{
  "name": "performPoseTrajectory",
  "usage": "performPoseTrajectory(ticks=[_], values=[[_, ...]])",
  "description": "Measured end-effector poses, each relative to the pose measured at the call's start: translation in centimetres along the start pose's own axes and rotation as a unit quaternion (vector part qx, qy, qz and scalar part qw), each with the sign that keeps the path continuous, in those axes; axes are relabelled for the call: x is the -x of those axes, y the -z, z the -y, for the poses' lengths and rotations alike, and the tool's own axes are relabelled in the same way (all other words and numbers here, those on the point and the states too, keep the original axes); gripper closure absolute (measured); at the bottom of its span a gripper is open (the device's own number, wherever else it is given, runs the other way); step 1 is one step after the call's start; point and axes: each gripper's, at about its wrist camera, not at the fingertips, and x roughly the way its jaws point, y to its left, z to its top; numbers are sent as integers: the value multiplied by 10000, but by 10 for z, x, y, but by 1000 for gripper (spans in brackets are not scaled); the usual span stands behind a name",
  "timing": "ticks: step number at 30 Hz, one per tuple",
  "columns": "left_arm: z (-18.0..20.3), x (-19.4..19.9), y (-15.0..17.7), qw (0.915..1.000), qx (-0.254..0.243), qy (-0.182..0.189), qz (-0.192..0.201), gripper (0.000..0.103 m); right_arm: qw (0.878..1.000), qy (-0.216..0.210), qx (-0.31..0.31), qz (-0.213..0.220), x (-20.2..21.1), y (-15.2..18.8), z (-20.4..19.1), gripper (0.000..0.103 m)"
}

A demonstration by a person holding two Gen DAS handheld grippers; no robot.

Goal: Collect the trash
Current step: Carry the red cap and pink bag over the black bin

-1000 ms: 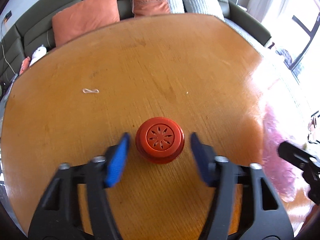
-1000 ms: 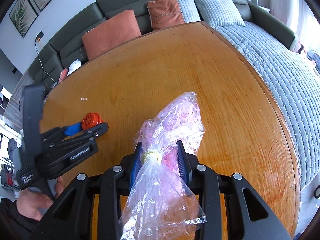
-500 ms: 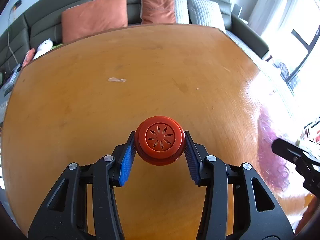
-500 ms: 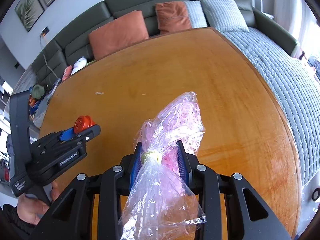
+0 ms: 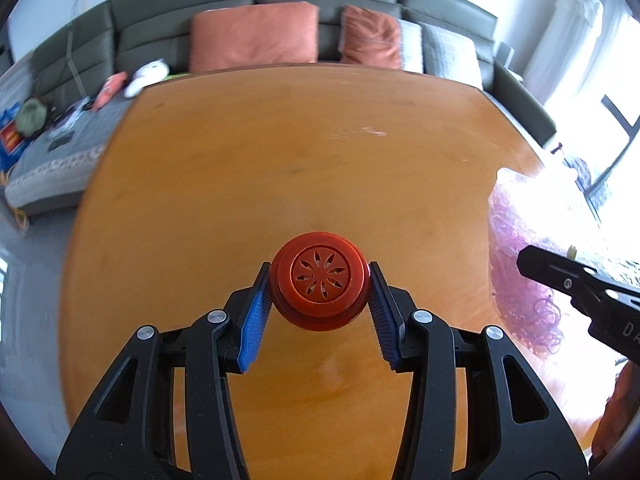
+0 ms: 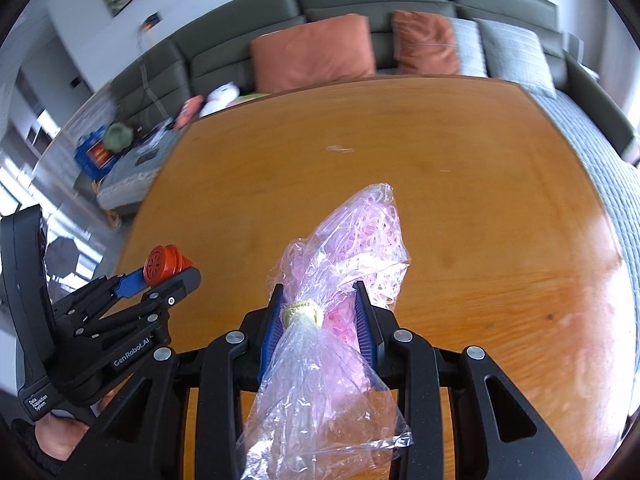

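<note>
Left wrist view: left gripper (image 5: pixel 319 286) clamps round red vented plastic cap (image 5: pixel 319 285); right view alone shows right gripper (image 6: pixel 318 320) pinching clear bag of pink strands (image 6: pixel 352 248), apparently above wooden counter (image 6: pixel 460 200).

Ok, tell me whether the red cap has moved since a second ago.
Yes. The red cap, then resting on the wooden table, is now clamped in the left gripper and lifted, out past the table's left edge in the right wrist view.
</note>
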Motion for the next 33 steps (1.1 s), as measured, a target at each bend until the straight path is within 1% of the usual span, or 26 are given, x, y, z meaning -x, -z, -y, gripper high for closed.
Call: performPoseTrajectory(ticks=[6,10,17,20,26,29,33], values=[[-68,35,30,9986,439,-282,106,57,9986,-242,471,-60,-8,4,-73,68],[-107,55,46,9965,694,-419,204,57,9960,-440,767,-112,-15,8,-119,68],[-171,89,81,9896,1193,-729,332,57,9882,-805,1277,-260,-26,17,-193,68],[-200,101,98,9851,1438,-873,368,57,9832,-981,1495,-366,-32,23,-227,68],[-251,124,133,9721,2022,-1122,390,57,9696,-1323,1960,-624,-44,36,-291,68],[-279,137,154,9640,2297,-1270,418,57,9616,-1459,2194,-764,-50,44,-324,68],[-309,154,181,9519,2631,-1501,454,57,9518,-1581,2476,-884,-55,58,-358,68]])
